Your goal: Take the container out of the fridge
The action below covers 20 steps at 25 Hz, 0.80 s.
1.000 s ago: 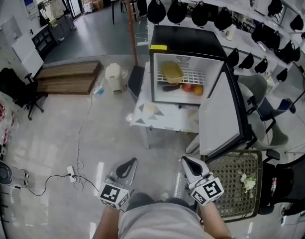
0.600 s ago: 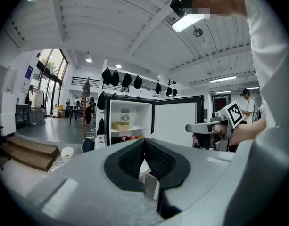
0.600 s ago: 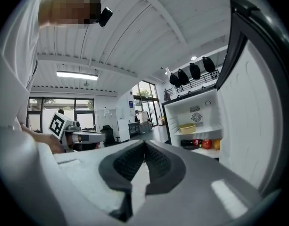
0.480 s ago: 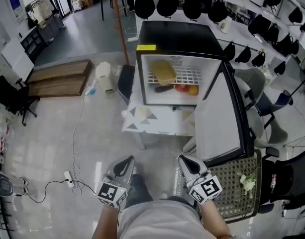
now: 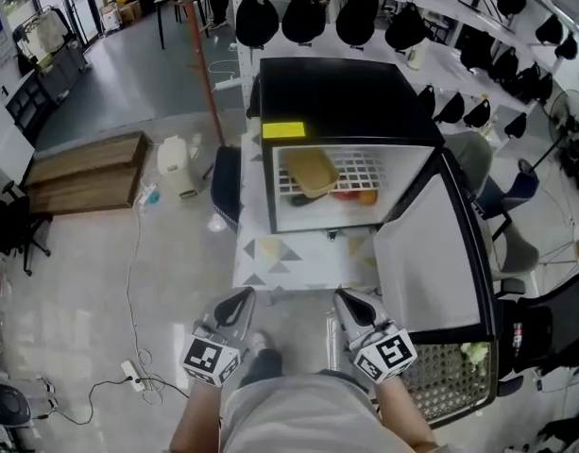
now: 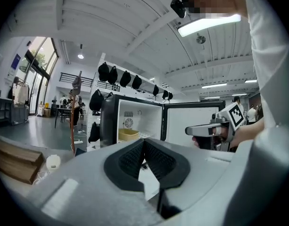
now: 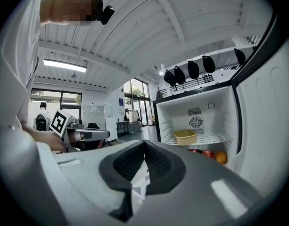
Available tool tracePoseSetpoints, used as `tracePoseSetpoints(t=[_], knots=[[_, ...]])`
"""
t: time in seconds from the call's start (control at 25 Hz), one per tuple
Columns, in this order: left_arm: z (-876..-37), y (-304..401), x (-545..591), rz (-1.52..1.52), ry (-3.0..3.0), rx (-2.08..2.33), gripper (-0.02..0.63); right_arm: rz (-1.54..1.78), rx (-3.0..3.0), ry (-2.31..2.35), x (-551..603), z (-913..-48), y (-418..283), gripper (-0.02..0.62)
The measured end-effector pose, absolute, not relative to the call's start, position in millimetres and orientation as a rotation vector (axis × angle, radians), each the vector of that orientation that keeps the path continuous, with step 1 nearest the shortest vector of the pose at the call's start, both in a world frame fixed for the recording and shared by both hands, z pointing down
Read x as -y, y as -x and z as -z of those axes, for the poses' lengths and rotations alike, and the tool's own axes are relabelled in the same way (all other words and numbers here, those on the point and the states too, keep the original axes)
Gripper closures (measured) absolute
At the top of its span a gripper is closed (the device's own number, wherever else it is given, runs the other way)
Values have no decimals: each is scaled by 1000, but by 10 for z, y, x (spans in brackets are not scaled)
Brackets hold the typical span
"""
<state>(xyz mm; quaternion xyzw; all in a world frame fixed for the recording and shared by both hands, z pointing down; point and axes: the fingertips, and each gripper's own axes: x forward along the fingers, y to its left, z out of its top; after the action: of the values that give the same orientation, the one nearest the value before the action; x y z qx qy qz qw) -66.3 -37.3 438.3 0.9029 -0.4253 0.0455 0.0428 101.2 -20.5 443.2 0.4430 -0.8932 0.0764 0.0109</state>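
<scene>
A yellow container [image 5: 311, 171] sits on the wire shelf at the upper left inside the small black fridge [image 5: 346, 92]. The fridge door [image 5: 431, 253] stands swung open to the right. The container [image 7: 185, 136] also shows in the right gripper view, and as a small container [image 6: 128, 134] in the left gripper view. Red and orange fruit [image 5: 357, 195] lie below the shelf. My left gripper [image 5: 240, 300] and right gripper [image 5: 346, 300] are held low in front of the person's body, short of the fridge. Both are shut with nothing between the jaws.
The fridge stands on a low white table [image 5: 289, 262] with triangle patterns. A woven basket [image 5: 450, 385] sits under the open door at the right. A wooden platform [image 5: 81, 168], a white jug [image 5: 176, 163] and a floor cable [image 5: 133, 371] lie to the left.
The person has stepped closer to the fridge, which now appears larger and nearer the middle of the view. Both grippers stay shut and low.
</scene>
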Motion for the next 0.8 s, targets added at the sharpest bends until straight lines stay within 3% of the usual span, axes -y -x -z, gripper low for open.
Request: tracePoseSetpoints(t=[0.8], knots=[[-4593,1477,1667,-134,-2767,1100,600,-246,2597,-1536,1626,-4484,-306,592]])
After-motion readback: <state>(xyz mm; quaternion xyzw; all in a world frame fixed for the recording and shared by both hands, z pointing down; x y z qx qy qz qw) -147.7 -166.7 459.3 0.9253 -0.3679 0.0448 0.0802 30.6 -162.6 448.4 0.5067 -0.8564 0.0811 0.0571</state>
